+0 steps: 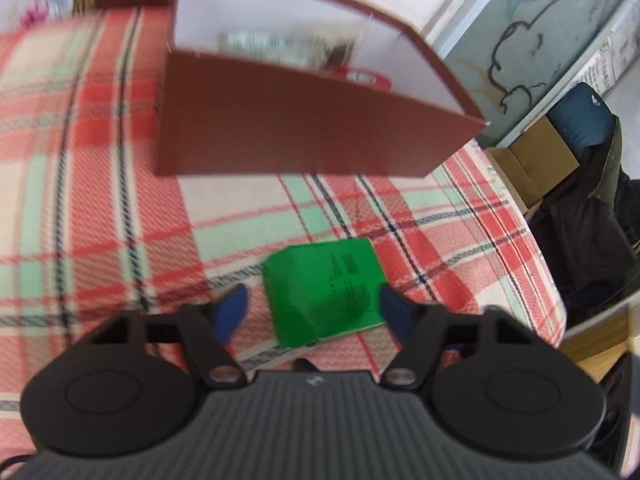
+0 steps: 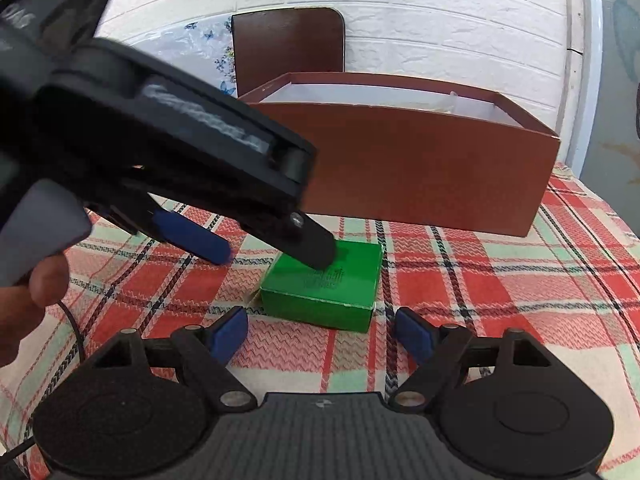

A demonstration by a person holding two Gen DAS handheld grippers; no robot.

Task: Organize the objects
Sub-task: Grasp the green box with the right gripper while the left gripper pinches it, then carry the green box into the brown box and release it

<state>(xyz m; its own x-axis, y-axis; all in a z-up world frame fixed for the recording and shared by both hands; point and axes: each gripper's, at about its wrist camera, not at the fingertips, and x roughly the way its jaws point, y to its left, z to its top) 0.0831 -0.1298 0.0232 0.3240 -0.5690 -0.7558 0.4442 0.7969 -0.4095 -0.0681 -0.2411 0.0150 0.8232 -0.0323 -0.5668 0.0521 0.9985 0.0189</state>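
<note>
Box point(image 1: 326, 290) seemingly between spread fingers point(image 1: 232, 310)

Both wrist views near green box point(image 1: 324, 286)

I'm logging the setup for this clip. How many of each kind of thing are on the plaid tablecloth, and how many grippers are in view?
Green box: 1
Brown open box: 1, contents too blurred to count
Grippers: 2, left gripper and right gripper
Total: 4, on the plaid tablecloth
</note>
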